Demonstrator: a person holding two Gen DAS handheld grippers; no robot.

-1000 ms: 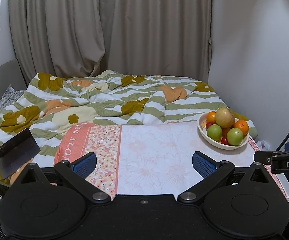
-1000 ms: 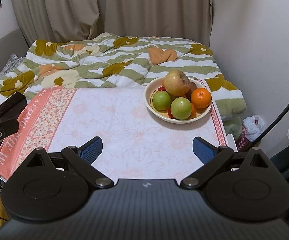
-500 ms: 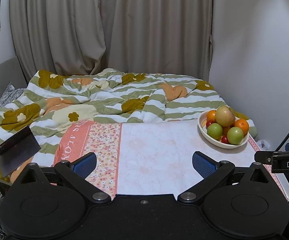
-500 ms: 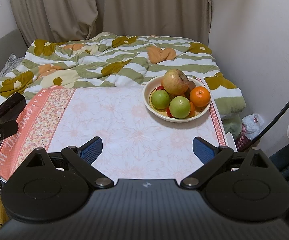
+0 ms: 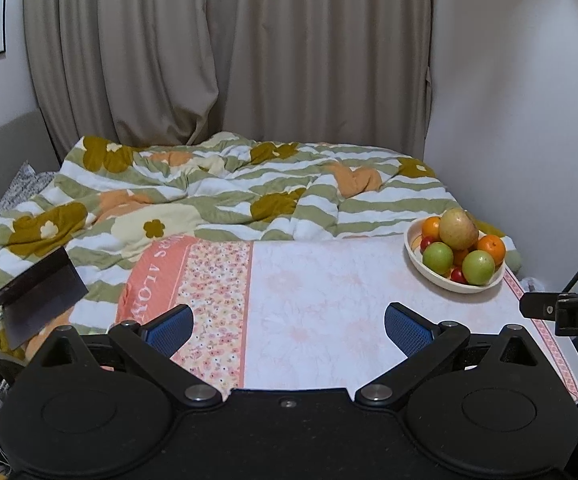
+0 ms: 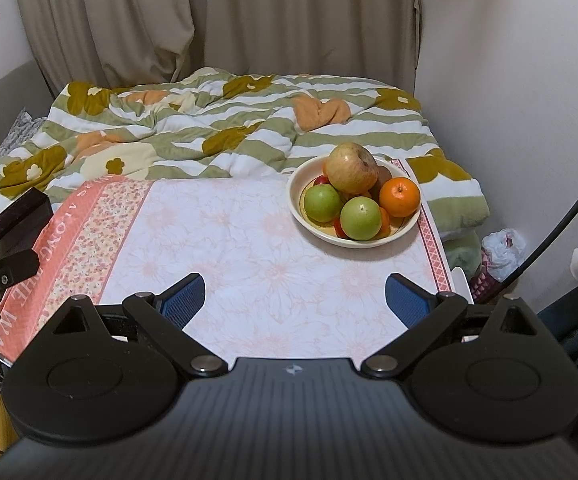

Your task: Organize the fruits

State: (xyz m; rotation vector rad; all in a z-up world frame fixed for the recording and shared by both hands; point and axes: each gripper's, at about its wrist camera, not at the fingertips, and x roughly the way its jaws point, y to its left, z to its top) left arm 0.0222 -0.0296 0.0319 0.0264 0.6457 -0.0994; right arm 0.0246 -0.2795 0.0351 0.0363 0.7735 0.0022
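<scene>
A cream bowl (image 6: 317, 228) (image 5: 429, 276) stands at the far right of the cloth-covered table. It holds a large yellow-red apple (image 6: 352, 167) (image 5: 458, 228) on top, two green apples (image 6: 322, 202) (image 6: 361, 218), oranges (image 6: 399, 196) (image 5: 492, 249) and small red fruits (image 5: 458, 275). My right gripper (image 6: 293, 300) is open over the table's near edge, short of the bowl, empty. My left gripper (image 5: 288, 326) is open over the table's near middle, well left of the bowl, with nothing between its blue pads.
The table (image 5: 329, 304) carries a pale floral cloth with a pink lettered band (image 5: 157, 276) at its left end. Behind lies a bed with a green-striped flowered duvet (image 5: 225, 196). A dark folded device (image 5: 37, 292) sits at left. A wall and a plastic bag (image 6: 503, 248) are at right.
Both views have tilted up slightly, so the table and bowl sit a little lower in frame. Both grippers remain open and the fruit has not moved.
</scene>
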